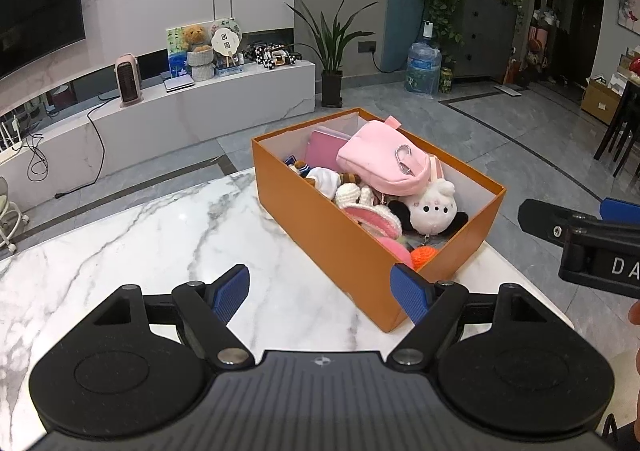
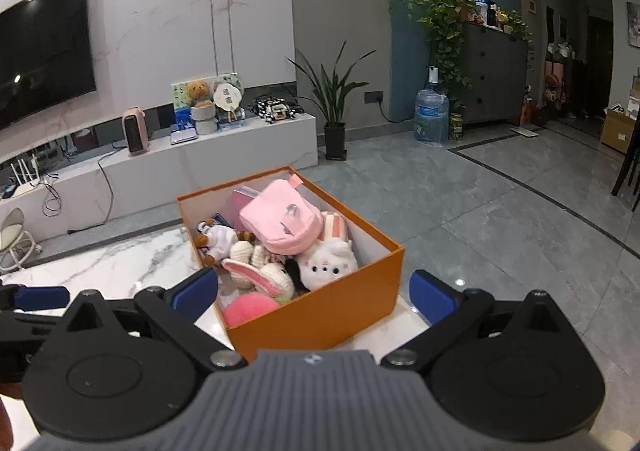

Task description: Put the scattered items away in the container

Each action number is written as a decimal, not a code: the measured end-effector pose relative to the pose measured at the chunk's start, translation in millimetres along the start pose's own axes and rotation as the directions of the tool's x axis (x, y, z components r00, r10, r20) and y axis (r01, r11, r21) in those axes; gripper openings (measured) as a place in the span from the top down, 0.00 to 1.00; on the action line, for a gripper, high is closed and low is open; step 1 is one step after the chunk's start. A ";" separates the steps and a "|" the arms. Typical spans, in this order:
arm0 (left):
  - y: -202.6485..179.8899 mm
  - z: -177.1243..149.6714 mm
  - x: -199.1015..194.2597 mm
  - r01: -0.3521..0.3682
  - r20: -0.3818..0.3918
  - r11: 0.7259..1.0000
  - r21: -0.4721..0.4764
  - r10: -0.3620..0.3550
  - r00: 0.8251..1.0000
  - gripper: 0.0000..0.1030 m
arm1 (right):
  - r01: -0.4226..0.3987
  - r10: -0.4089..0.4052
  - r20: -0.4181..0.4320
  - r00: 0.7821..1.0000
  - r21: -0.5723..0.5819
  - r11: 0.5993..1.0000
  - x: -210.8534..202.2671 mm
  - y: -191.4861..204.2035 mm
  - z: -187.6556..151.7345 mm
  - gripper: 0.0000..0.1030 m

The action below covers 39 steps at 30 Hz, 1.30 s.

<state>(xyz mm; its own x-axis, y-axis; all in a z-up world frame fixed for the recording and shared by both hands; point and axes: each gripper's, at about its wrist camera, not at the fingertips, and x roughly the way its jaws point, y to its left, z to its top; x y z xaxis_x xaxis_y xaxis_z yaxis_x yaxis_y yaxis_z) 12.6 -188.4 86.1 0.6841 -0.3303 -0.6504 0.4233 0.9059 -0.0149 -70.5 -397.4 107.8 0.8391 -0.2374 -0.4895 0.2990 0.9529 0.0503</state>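
An orange box stands on the white marble table, filled with soft toys. On top lies a small pink backpack, with a white bunny plush, a crocheted rabbit and a pink pompom around it. My left gripper hangs open over the table, just before the box's near corner, holding nothing. My right gripper is open too, its blue pads standing either side of the box's near wall without touching it.
The table ends just past the box, with grey tiled floor beyond. The right gripper's body shows at the right edge of the left wrist view. A low TV bench and a potted plant stand far behind.
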 end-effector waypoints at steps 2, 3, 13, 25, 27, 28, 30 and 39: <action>0.1 -0.1 0.6 0.006 -0.004 1.000 -0.009 -0.006 1.000 0.11 | 0.006 -0.006 -0.002 1.000 0.008 1.000 -0.1 -2.2 0.0 0.00; -0.1 0.1 0.5 0.010 -0.006 1.000 -0.011 -0.011 1.000 0.11 | 0.011 -0.011 -0.004 1.000 0.008 1.000 0.4 -2.3 0.0 0.00; 4.9 2.0 0.5 -0.014 -0.029 0.999 -0.051 0.013 0.999 0.11 | 0.022 -0.022 -0.005 1.000 -0.009 1.000 0.0 1.0 -0.1 0.00; 2.0 3.5 -2.3 -0.019 -0.021 0.999 -0.033 0.019 1.000 0.07 | 0.021 -0.021 -0.006 1.000 -0.014 1.000 -1.3 -0.6 0.7 0.00; 1.6 3.6 -1.9 -0.020 -0.020 0.999 -0.032 0.019 1.000 0.06 | 0.024 -0.024 -0.005 1.000 -0.012 1.000 -1.7 3.4 -1.1 0.00; 1.5 3.7 -2.1 -0.020 -0.018 0.999 -0.032 0.020 1.000 0.06 | 0.025 -0.025 -0.005 1.000 -0.012 1.000 -1.9 5.8 -2.2 0.00; 2.0 3.8 -2.1 -0.022 -0.015 0.999 -0.033 0.022 1.000 0.06 | 0.021 -0.021 -0.005 1.000 -0.014 1.000 -1.3 0.2 -0.8 0.00; -1.2 3.7 -3.3 -0.019 0.005 1.000 -0.019 0.019 1.000 0.06 | 0.022 -0.022 -0.004 1.000 -0.013 1.000 -2.2 -0.6 -0.6 0.00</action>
<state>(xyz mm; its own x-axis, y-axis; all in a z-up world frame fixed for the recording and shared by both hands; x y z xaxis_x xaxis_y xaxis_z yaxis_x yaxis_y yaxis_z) 12.0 -189.4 91.1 0.6946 -0.3146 -0.6470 0.3990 0.9168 -0.0175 -72.8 -397.4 108.3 0.8304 -0.2575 -0.4941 0.3114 0.9499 0.0282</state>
